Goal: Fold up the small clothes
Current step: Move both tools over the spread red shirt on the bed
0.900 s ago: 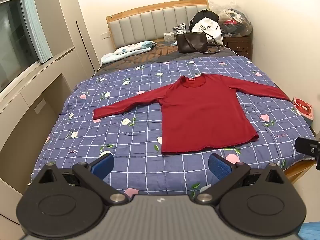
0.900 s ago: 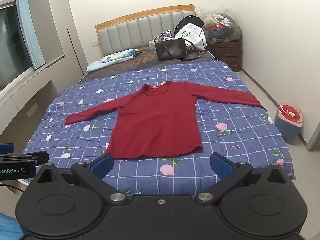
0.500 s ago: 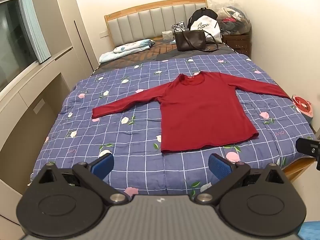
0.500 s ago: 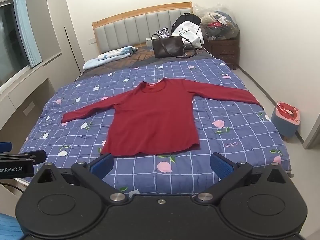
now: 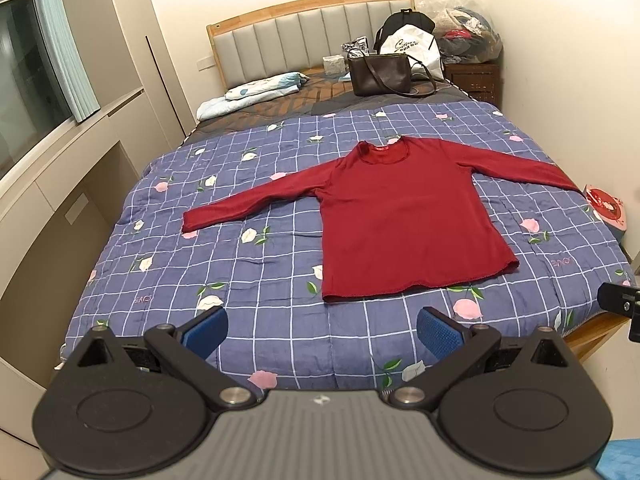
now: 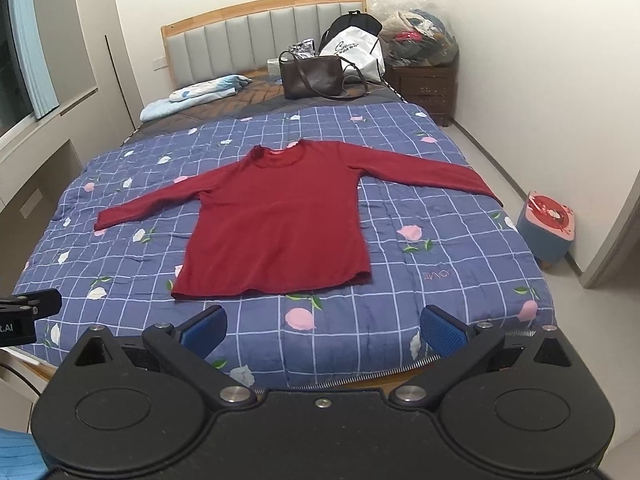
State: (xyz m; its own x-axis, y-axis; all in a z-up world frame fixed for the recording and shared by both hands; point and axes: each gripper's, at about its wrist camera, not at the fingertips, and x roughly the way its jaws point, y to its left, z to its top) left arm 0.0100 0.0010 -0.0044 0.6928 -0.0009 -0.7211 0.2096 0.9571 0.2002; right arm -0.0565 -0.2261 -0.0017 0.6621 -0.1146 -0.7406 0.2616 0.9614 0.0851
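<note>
A dark red long-sleeved top (image 5: pixel 404 216) (image 6: pixel 276 220) lies flat on the blue checked quilt (image 5: pixel 260 280) (image 6: pixel 420 248), both sleeves spread out sideways and the hem toward me. My left gripper (image 5: pixel 322 330) hangs open above the foot of the bed, short of the hem, with nothing between its blue pads (image 5: pixel 206 330). Over the same foot edge my right gripper (image 6: pixel 324 328) is open and empty too. Part of the right gripper shows at the right edge of the left wrist view.
A brown handbag (image 5: pixel 380 76) (image 6: pixel 312 76), a white bag (image 6: pixel 352 50) and a folded light blue cloth (image 5: pixel 256 90) sit near the headboard. A nightstand piled with clothes (image 6: pixel 424 80) stands at the back right. A small stool (image 6: pixel 546 224) is on the floor right of the bed.
Both grippers have drifted slightly, so the bed and top sit a little higher and further left in the right wrist view. The top has not moved. Both stay open.
</note>
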